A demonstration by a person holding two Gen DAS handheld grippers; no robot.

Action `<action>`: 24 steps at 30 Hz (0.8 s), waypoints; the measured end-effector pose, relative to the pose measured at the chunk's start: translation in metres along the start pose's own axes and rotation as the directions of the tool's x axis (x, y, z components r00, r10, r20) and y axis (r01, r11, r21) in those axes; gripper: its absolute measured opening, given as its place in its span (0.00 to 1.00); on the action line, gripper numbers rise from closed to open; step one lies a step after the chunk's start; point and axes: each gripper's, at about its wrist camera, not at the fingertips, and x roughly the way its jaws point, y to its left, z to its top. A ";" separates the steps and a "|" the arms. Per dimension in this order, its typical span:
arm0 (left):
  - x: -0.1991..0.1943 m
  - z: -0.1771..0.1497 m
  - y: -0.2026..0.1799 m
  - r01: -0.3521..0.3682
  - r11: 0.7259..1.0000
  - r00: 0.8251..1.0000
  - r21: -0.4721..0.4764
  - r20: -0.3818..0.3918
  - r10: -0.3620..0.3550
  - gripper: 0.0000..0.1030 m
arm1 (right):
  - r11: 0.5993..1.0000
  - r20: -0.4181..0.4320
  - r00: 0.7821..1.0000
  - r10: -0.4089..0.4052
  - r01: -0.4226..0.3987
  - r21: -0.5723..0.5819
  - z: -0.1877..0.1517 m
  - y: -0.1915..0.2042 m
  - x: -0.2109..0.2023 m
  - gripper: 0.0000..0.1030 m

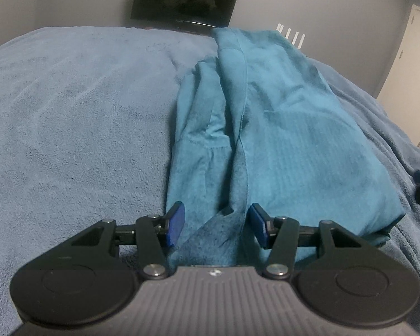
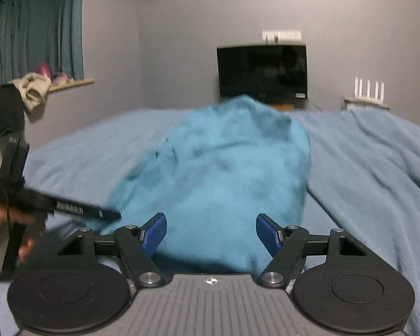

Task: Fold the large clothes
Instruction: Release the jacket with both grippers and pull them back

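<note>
A large teal garment [image 1: 280, 128] lies lengthwise on the bed, folded into a long strip with a seam fold down its middle. My left gripper [image 1: 217, 224] is open, its blue pads on either side of the garment's near end, holding nothing. In the right wrist view the same teal garment [image 2: 224, 173] looks blurred and bunched. My right gripper [image 2: 211, 233] is open over its near edge and holds nothing. The left gripper's body and the hand holding it [image 2: 11, 204] show at the left edge.
A light blue blanket [image 1: 70, 112] covers the bed. A dark TV screen [image 2: 261, 70] stands against the grey wall beyond the bed, a white router [image 2: 368, 91] to its right. A window ledge with curtains and clutter [image 2: 42, 84] is at left.
</note>
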 end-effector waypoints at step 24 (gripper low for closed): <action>-0.048 -0.012 -0.018 -0.031 0.998 0.999 -0.061 0.017 0.032 0.74 | 0.988 -0.229 0.970 -0.088 0.115 0.106 -0.044 -0.006 -0.015 0.74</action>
